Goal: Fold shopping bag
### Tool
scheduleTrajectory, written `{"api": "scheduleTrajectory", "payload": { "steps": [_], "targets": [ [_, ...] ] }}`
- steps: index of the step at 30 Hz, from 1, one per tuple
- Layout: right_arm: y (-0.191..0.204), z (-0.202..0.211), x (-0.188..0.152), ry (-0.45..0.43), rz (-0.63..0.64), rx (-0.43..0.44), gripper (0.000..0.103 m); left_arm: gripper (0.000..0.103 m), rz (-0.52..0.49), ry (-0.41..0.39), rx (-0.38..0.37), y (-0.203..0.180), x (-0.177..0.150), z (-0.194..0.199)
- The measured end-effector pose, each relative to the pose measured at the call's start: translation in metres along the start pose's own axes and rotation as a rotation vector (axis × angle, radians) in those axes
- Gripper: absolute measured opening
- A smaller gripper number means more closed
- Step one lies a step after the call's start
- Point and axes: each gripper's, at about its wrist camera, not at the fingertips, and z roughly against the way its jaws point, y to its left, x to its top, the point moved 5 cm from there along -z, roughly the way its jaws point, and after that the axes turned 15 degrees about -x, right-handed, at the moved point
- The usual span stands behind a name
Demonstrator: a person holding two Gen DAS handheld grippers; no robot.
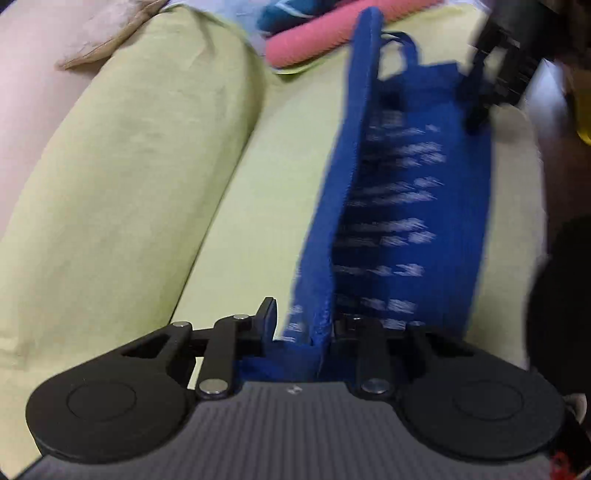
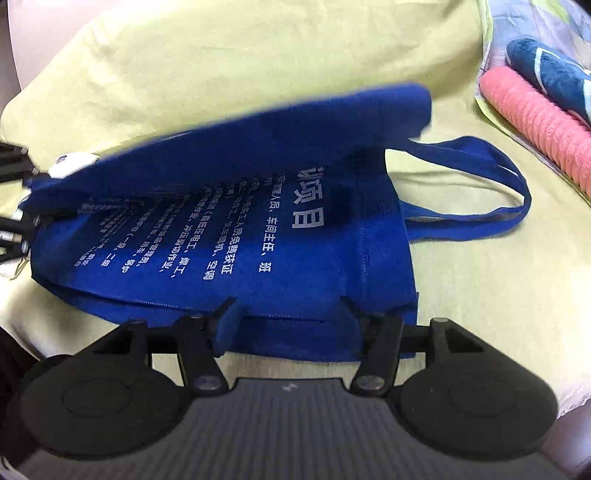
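Observation:
A blue fabric shopping bag with white printed text lies on a yellow-green sofa seat, its handles pointing right. One long side of the bag is lifted and folding over the rest. My left gripper has its jaws apart with the bag's raised edge between them; the right finger is hidden behind the cloth. It shows at the left edge of the right wrist view. My right gripper is open with the bag's near edge between its fingers, and shows in the left wrist view.
A yellow-green back cushion runs along the seat. A pink rolled towel and a dark blue plush item lie at the sofa's end on patterned cloth. A tan cloth sits on the cushion top.

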Motion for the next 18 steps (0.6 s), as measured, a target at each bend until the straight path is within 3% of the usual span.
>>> {"api": "scheduleTrajectory", "payload": {
  "steps": [5, 10, 13, 14, 17, 18],
  "targets": [
    [0.004, -0.001, -0.001, 0.005, 0.032, -0.013, 0.054, 0.050, 0.309, -0.009, 0.025, 0.087, 0.005, -0.025],
    [0.008, 0.000, -0.002, 0.008, 0.073, -0.031, 0.054, 0.051, 0.582, 0.066, -0.123, 0.151, -0.017, -0.077],
    [0.009, 0.000, -0.003, 0.008, 0.089, -0.033, 0.054, 0.053, 0.691, 0.133, -0.214, 0.165, -0.037, -0.110],
    [0.009, 0.000, -0.003, 0.006, 0.092, -0.033, 0.055, 0.056, 0.719, 0.150, -0.233, 0.166, -0.044, -0.119],
    [0.010, -0.001, -0.002, 0.004, 0.103, -0.038, 0.056, 0.087, 0.808, 0.126, -0.180, 0.176, -0.061, -0.127],
    [0.011, -0.001, -0.002, 0.006, 0.107, -0.038, 0.057, 0.087, 0.867, 0.113, -0.193, 0.180, -0.068, -0.126]
  ]
}}
